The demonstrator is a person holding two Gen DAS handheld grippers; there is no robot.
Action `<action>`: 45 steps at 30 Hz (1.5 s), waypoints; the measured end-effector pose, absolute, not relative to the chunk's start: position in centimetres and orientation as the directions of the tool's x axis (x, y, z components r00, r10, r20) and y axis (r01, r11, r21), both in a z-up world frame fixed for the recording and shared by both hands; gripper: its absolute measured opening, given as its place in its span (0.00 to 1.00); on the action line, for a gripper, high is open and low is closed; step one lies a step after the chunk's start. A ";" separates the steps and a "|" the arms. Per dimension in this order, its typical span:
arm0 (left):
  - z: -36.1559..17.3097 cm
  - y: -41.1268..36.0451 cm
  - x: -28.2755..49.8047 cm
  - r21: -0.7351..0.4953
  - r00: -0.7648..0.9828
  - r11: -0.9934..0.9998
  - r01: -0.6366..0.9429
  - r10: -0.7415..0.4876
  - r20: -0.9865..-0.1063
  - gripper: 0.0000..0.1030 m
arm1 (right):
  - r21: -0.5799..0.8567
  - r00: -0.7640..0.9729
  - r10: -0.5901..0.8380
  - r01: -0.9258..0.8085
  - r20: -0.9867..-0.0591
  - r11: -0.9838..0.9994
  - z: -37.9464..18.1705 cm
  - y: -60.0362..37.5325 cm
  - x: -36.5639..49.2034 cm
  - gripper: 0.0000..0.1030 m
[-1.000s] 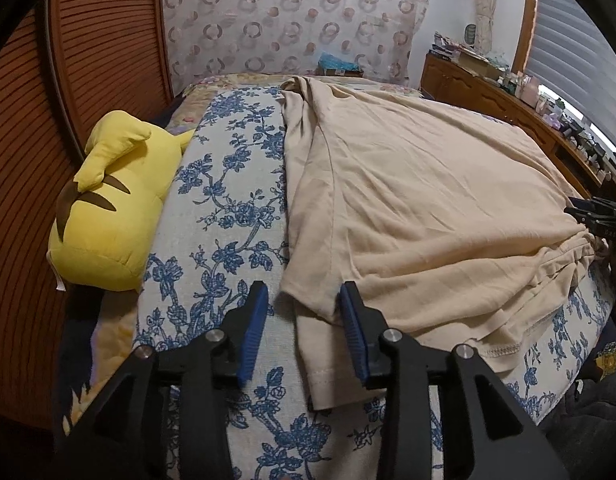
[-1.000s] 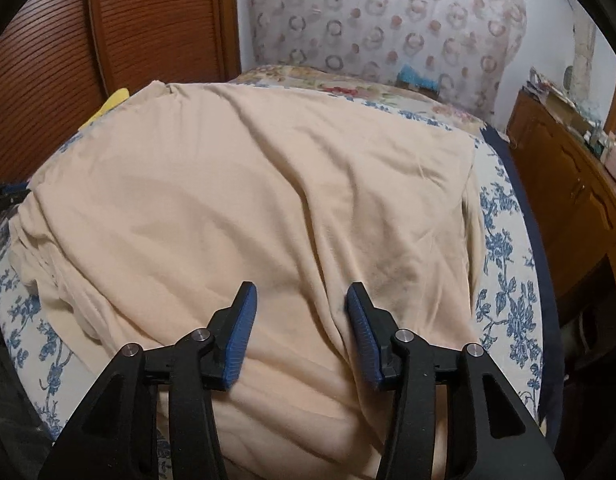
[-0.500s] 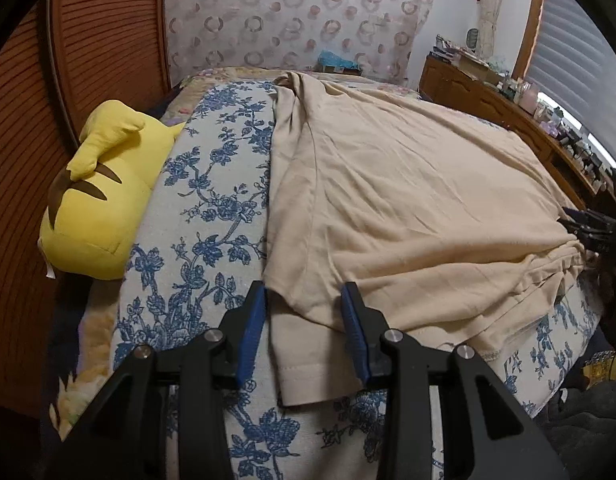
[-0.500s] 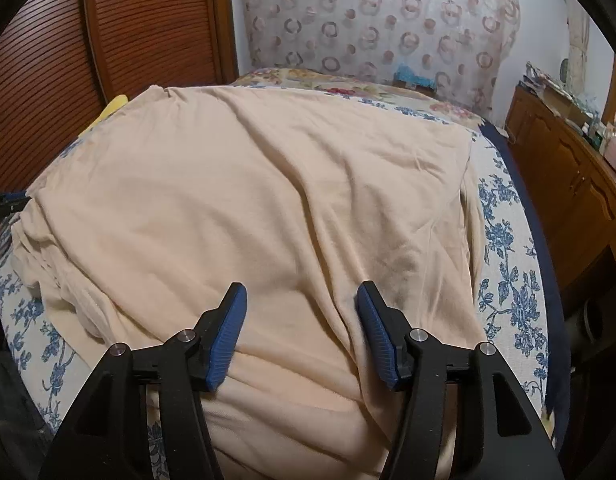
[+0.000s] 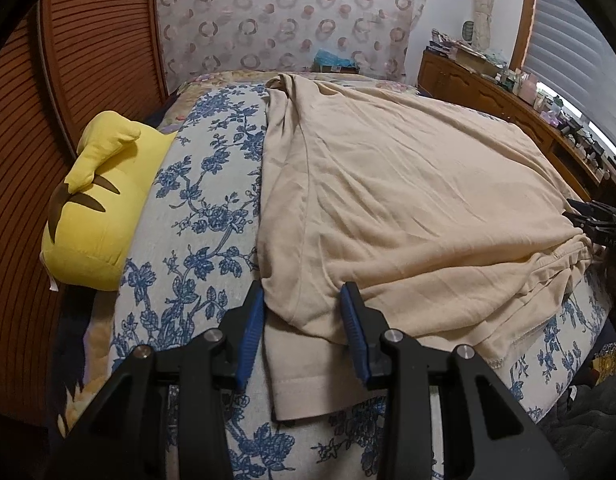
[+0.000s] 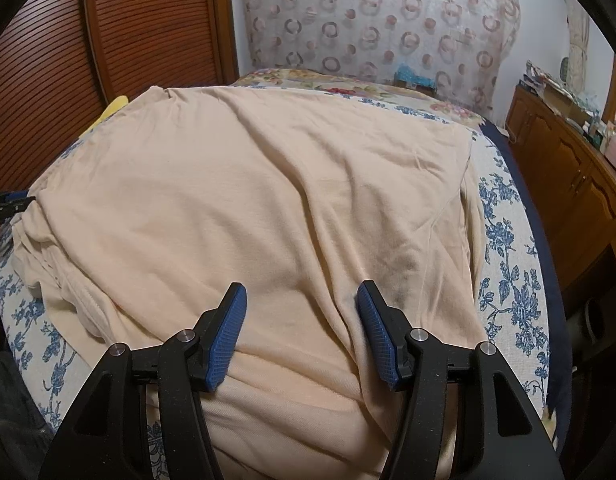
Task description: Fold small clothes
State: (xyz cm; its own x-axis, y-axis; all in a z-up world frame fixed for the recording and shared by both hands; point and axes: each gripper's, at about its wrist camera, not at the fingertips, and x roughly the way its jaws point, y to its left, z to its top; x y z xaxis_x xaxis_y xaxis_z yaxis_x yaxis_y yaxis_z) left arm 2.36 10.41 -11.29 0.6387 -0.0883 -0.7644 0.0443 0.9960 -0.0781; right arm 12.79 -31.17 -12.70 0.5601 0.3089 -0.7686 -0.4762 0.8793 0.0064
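Note:
A beige T-shirt (image 5: 407, 200) lies spread over a bed with a blue-flowered sheet (image 5: 212, 208). My left gripper (image 5: 303, 292) hovers open over the shirt's near left edge. A rounded fold and the sleeve hem (image 5: 304, 392) show between and below its blue pads, and nothing is pinched. In the right wrist view the same shirt (image 6: 268, 200) fills the bed. My right gripper (image 6: 302, 288) stands open wide above a wrinkled stretch near the front hem, with no cloth held. Each gripper's tip shows at the far edge of the other view: the right gripper (image 5: 595, 220) and the left gripper (image 6: 8, 204).
A yellow plush toy (image 5: 92, 208) rests at the bed's left side against slatted wooden doors (image 5: 88, 60). A wooden dresser (image 6: 567, 168) crowded with small items runs along the right. A ring-patterned cloth (image 5: 284, 16) hangs behind the bed's head.
My left gripper has shifted right, from straddling the shirt's edge to standing over its fold. My right gripper's jaws have spread wider; it has stayed in place.

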 end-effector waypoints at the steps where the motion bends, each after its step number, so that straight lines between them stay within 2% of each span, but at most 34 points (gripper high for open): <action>1: -11.3 10.4 2.3 -0.079 0.640 0.996 0.046 -0.090 -0.763 0.35 | 0.006 0.560 0.309 -0.476 -0.769 0.879 -12.7 -31.2 12.8 0.57; 4: -11.3 10.5 2.2 -0.085 0.646 0.995 0.053 -0.099 -0.757 0.35 | 0.006 0.561 0.309 -0.476 -0.768 0.879 -12.7 -31.1 12.7 0.57; 6: -11.4 10.6 2.1 -0.109 0.646 0.992 0.070 -0.128 -0.752 0.29 | 0.006 0.560 0.309 -0.476 -0.768 0.879 -12.7 -31.2 12.7 0.57; 8: -11.3 10.7 2.2 -0.145 0.640 0.986 0.084 -0.165 -0.751 0.15 | 0.006 0.560 0.309 -0.476 -0.768 0.879 -12.7 -31.2 12.8 0.57; 9: -11.3 10.8 2.3 -0.175 0.632 0.980 0.093 -0.194 -0.750 0.12 | 0.006 0.561 0.309 -0.476 -0.768 0.879 -12.7 -31.2 12.7 0.57; 10: -11.3 10.9 2.3 -0.195 0.626 0.975 0.103 -0.216 -0.750 0.03 | 0.007 0.560 0.309 -0.476 -0.768 0.879 -12.7 -31.2 12.7 0.57; 11: -11.3 10.9 2.4 -0.207 0.621 0.972 0.113 -0.231 -0.749 0.02 | 0.007 0.560 0.309 -0.476 -0.768 0.879 -12.7 -31.2 12.7 0.57; 21: -5.1 7.7 1.7 -0.192 0.756 0.963 0.191 -0.269 -0.597 0.01 | 0.008 0.560 0.310 -0.476 -0.768 0.879 -12.7 -31.3 12.7 0.57; 27: -1.8 5.0 2.9 -0.171 0.780 0.946 0.274 -0.323 -0.536 0.01 | -0.006 0.565 0.296 -0.471 -0.770 0.882 -12.6 -31.3 12.6 0.57; 31: -0.3 2.8 4.1 -0.166 0.773 0.925 0.342 -0.378 -0.509 0.01 | -0.009 0.577 0.269 -0.433 -0.771 0.901 -12.2 -31.5 12.0 0.57; 45: 4.3 -8.4 8.4 -0.130 0.699 0.823 0.553 -0.543 -0.465 0.01 | 0.014 0.682 0.246 -0.327 -0.688 0.945 -7.4 -37.6 8.5 0.57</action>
